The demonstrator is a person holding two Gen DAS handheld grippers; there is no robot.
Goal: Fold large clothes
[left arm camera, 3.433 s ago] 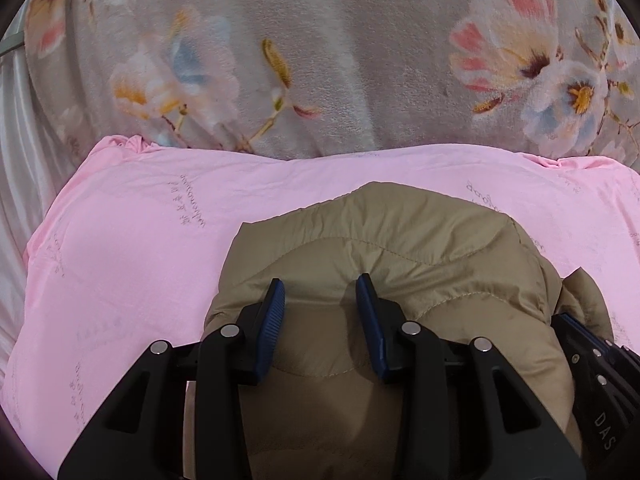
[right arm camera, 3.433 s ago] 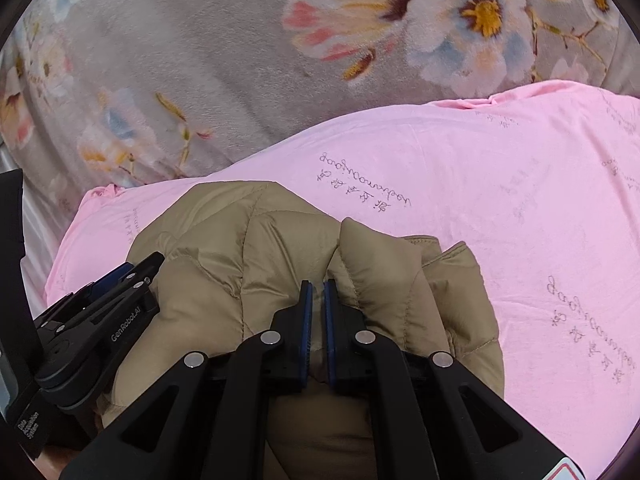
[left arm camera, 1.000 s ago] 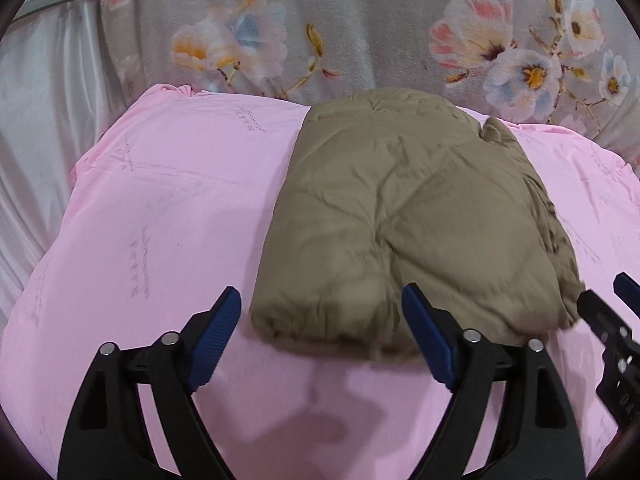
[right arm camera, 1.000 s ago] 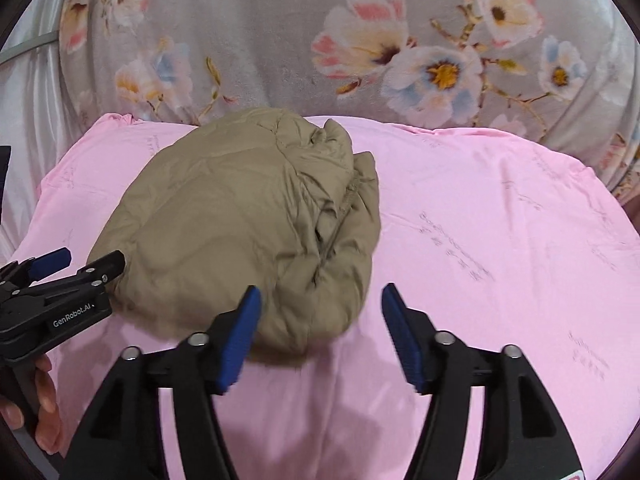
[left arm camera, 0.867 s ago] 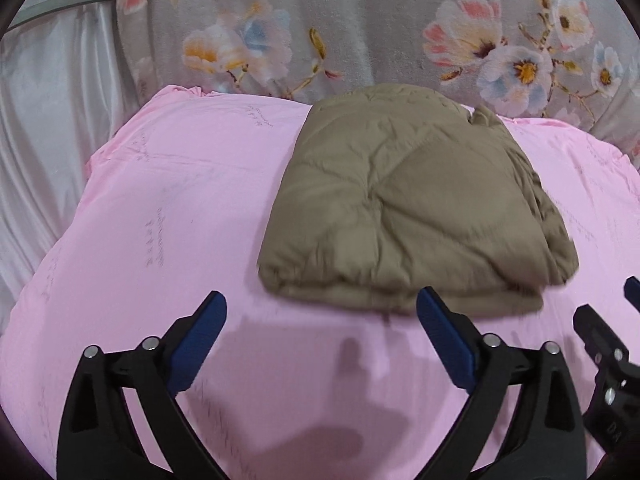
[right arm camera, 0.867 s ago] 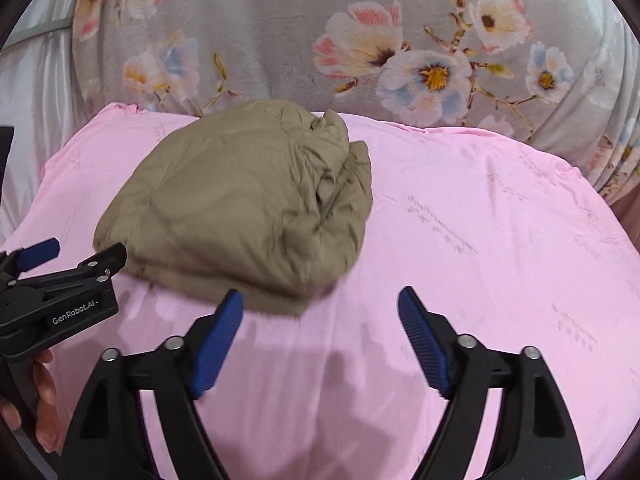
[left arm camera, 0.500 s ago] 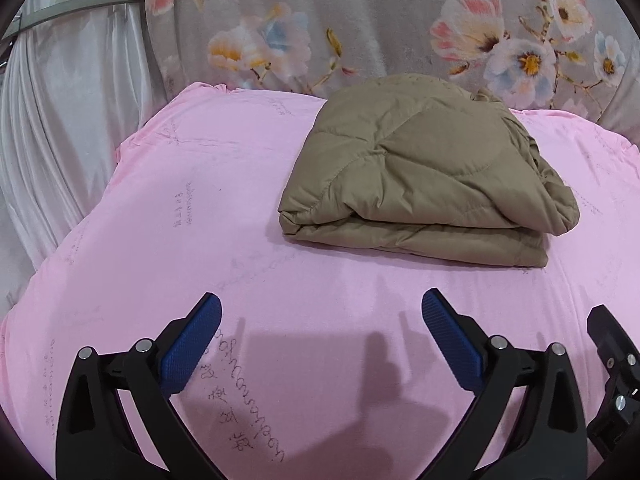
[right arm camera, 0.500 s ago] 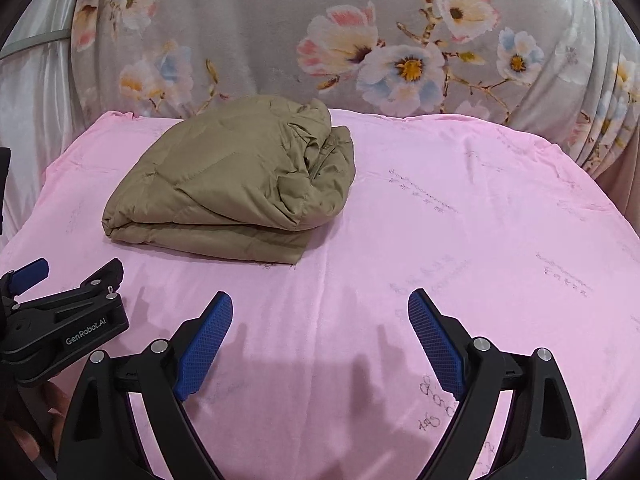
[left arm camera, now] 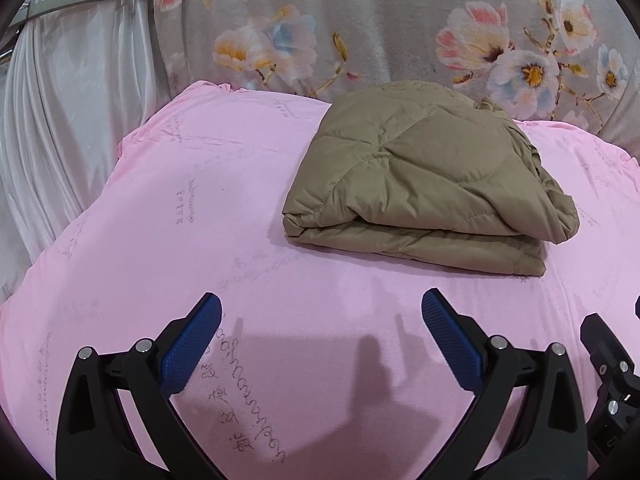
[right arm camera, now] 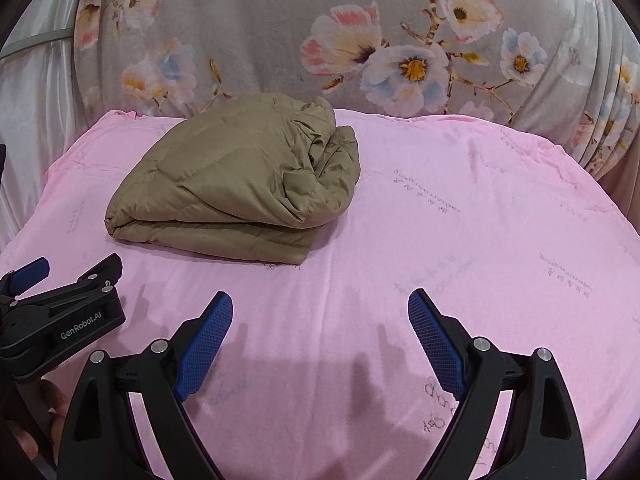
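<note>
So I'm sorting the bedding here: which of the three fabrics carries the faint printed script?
The pink sheet the folded jacket lies on. The grey blanket behind has flowers; the white curtain at left is plain.

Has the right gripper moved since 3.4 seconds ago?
Yes. The right gripper has pulled back from the folded jacket it was shut on, and now hangs open over the pink sheet.
</note>
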